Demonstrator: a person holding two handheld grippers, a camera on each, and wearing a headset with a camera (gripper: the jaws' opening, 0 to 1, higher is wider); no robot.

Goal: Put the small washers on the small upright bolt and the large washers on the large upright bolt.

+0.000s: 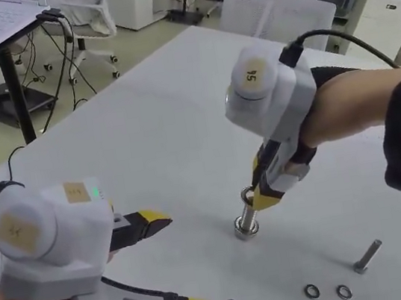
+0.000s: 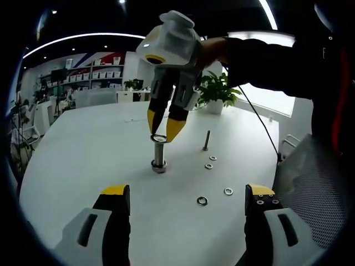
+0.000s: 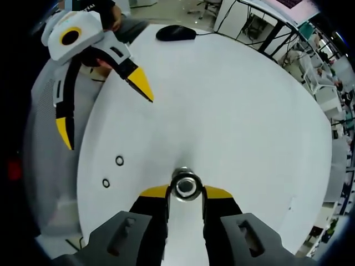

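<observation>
The right tool [image 1: 257, 198] is clamped on a washer [image 2: 158, 137], holding it at the top of the large bolt [image 1: 247, 222], which stands well in from the edges of the tabletop [image 1: 152, 127]. The washer is not yet down the shank. The left tool [image 1: 186, 267] hangs near the close edge, jaws apart and empty. The small bolt [image 2: 206, 140] looks bare, and four loose washers [image 2: 202, 200] lie near it, so most of the task seems left. Whether any already sit at the large bolt's base cannot be told.
</observation>
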